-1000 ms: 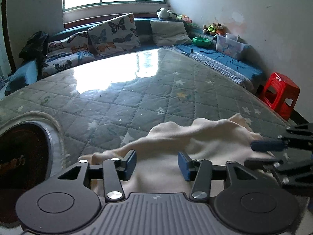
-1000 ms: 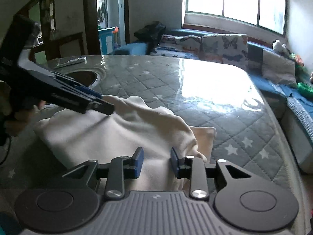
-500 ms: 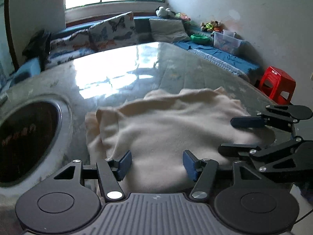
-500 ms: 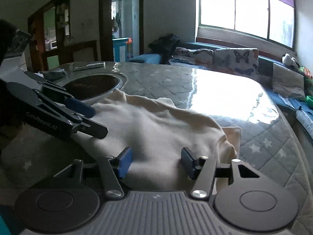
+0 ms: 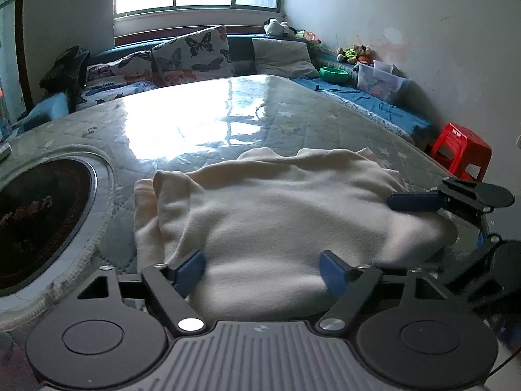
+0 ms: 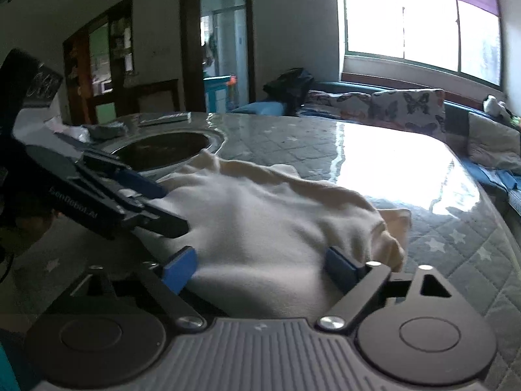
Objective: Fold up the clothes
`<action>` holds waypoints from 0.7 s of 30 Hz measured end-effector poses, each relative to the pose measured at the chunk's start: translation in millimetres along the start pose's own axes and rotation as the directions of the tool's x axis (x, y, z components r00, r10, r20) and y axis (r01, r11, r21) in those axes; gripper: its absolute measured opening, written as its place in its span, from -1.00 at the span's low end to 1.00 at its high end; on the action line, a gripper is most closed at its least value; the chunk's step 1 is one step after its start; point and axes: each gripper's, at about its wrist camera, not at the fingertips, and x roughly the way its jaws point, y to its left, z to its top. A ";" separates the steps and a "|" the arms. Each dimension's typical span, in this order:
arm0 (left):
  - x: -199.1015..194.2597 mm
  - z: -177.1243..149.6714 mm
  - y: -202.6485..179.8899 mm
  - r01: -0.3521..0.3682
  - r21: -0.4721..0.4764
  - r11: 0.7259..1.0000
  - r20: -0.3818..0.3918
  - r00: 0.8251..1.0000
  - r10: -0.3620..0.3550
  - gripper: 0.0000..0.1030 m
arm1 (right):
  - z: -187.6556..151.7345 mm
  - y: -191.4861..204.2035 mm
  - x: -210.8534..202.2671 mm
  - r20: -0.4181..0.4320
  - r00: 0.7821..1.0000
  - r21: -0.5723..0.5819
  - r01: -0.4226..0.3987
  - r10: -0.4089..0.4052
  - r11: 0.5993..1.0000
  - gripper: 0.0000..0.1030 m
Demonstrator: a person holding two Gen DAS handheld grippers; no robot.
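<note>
A cream garment lies folded in a loose heap on the quilted table. Its near edge reaches in between the fingers of my left gripper, which is open wide and grips nothing. At the garment's right end hovers my right gripper, one blue pad over the cloth. In the right wrist view the garment lies below my open right gripper. There my left gripper shows at the garment's left end, its fingers spread.
A dark round inset sits in the table left of the garment. A red stool stands past the table's right edge. Butterfly cushions and a clear box line the bench behind. Small items lie at the table's far end.
Both grippers' jaws have spread much wider than a second ago and both have drawn back. The garment now lies lower and flatter on the table.
</note>
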 end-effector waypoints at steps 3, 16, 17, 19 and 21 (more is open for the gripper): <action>2.1 0.0 -4.3 0.001 0.004 1.000 0.003 1.000 -0.001 0.80 | 0.0 2.6 0.8 -0.011 1.000 -0.017 -0.010 0.010 1.000 0.98; -13.5 -3.1 -0.6 -0.008 -0.006 1.000 0.019 1.000 0.008 0.91 | 0.5 17.7 7.3 -0.076 0.997 -0.133 0.016 -0.026 0.991 1.00; -12.7 -3.8 3.4 -0.011 -0.022 1.000 0.014 1.000 0.011 0.91 | 1.3 16.8 8.0 -0.079 0.997 -0.129 0.011 -0.022 0.992 1.00; -11.1 -5.2 11.3 -0.017 -0.052 0.999 0.004 1.000 0.017 0.91 | 2.2 12.8 7.9 -0.080 0.997 -0.108 -0.002 -0.007 0.994 1.00; -9.5 -6.6 19.2 -0.024 -0.082 0.996 -0.007 1.000 0.023 0.91 | 3.5 8.1 7.9 -0.081 0.997 -0.093 -0.013 0.005 0.996 1.00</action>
